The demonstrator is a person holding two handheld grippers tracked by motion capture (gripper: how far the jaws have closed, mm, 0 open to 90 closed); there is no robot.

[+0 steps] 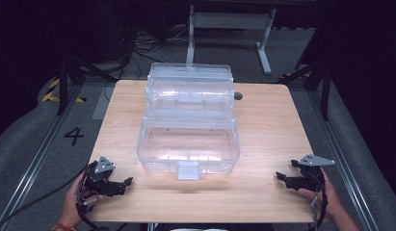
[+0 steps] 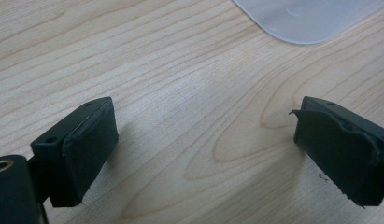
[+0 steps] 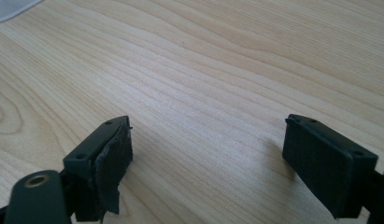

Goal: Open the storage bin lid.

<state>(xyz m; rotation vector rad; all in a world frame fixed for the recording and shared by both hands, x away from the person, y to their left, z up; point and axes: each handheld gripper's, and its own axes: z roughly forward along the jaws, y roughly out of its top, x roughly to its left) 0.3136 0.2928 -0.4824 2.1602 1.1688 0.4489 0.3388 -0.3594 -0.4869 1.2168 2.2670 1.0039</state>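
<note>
A clear plastic tiered storage box (image 1: pixel 188 120) stands open in the middle of the wooden table (image 1: pixel 263 120), its trays stepped back and its latch (image 1: pixel 188 170) facing the near edge. My left gripper (image 1: pixel 124 185) rests low at the table's front left, open, with bare wood between its pads (image 2: pixel 89 149). A corner of the clear box (image 2: pixel 306 18) lies ahead of it. At the front right, my right gripper (image 1: pixel 282 177) is open too, jaws wide apart over bare wood (image 3: pixel 203 121), pointing toward the box.
A small dark knob (image 1: pixel 238 96) sits on the table just right of the box. Beyond the table are a white metal stand (image 1: pixel 229 29), cables on grey floor, and a floor marking "4" (image 1: pixel 73 135) at left.
</note>
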